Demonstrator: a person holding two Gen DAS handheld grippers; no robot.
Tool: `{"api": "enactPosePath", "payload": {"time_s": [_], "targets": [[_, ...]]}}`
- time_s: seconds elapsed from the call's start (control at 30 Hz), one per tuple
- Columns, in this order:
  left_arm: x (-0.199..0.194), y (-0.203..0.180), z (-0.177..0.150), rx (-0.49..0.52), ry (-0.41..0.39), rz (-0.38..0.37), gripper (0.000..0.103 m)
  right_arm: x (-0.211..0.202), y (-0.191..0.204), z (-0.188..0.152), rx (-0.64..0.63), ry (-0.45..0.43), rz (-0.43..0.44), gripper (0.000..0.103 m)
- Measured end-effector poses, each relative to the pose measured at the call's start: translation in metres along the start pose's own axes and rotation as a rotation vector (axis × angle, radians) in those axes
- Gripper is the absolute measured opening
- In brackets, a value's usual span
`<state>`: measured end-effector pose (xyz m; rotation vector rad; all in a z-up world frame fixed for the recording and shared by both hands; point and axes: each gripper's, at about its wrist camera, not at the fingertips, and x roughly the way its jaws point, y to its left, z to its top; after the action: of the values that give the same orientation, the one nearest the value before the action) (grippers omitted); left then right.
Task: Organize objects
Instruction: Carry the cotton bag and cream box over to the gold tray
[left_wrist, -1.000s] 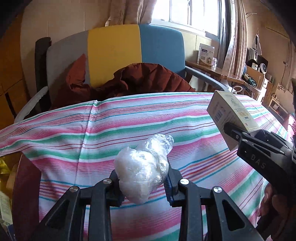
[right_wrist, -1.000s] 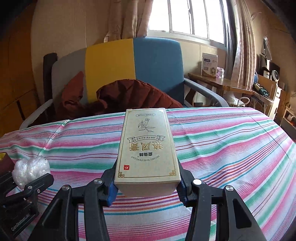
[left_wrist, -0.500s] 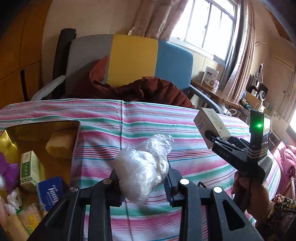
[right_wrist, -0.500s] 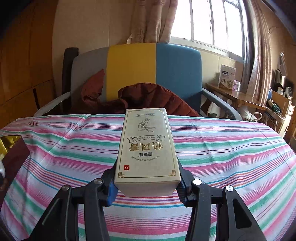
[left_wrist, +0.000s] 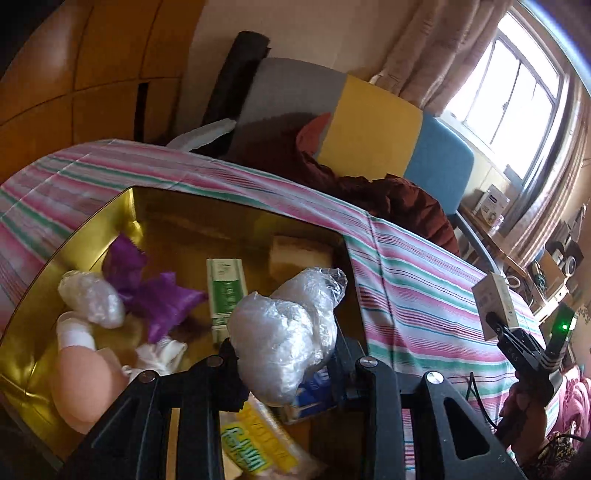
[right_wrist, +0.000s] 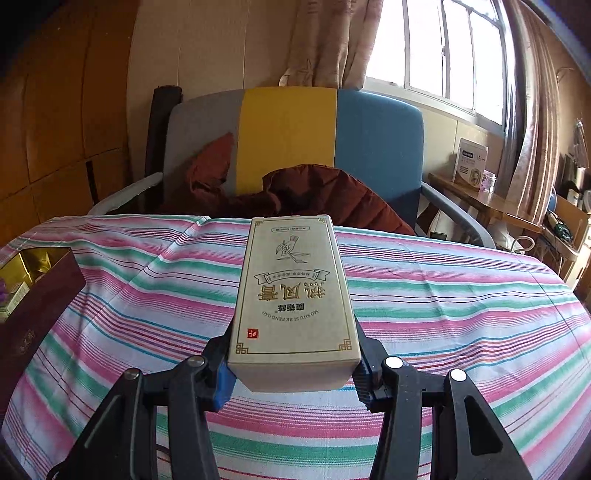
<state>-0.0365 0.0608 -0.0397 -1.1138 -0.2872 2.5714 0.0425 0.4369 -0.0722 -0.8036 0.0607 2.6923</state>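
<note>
While the left gripper (left_wrist: 286, 354) pinches a crumpled plastic bag (left_wrist: 286, 332) above the gold-lined box (left_wrist: 110, 218), already cluttered with packets, the right gripper (right_wrist: 293, 369) clamps a beige carton (right_wrist: 293, 295) over the striped tablecloth (right_wrist: 443, 302). Judging by this, dropping the bag in is the step in hand; next, spread those jaws, then carry the carton over.

Location: room in a private home

Indicators: armchair (right_wrist: 291, 147) with a brown jacket (right_wrist: 325, 195) draped on it, curtained window (right_wrist: 436, 48), striped cloth (right_wrist: 443, 295) over the table, wooden wall panels (right_wrist: 55, 110), cluttered side desk (right_wrist: 480, 199) with boxes
</note>
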Motion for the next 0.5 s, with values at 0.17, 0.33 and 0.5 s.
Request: {"api": "enactPosePath", "payload": {"time_s": [0.17,0.33,0.5], "targets": [[0.006,0.039,-0.002,-0.104,0.057,0.025,0.033,-0.006,0.01,-0.002,-0.021,-0.007,-0.002,0.052],[0.02,0.055,-0.001,-0.137,0.116,0.059,0.034,-0.008,0.016,-0.002,-0.034,0.003,-0.003,0.052],[0.032,0.064,0.003,-0.162,0.151,0.037,0.048,-0.016,0.03,0.002,-0.042,0.001,0.029,0.052]]}}
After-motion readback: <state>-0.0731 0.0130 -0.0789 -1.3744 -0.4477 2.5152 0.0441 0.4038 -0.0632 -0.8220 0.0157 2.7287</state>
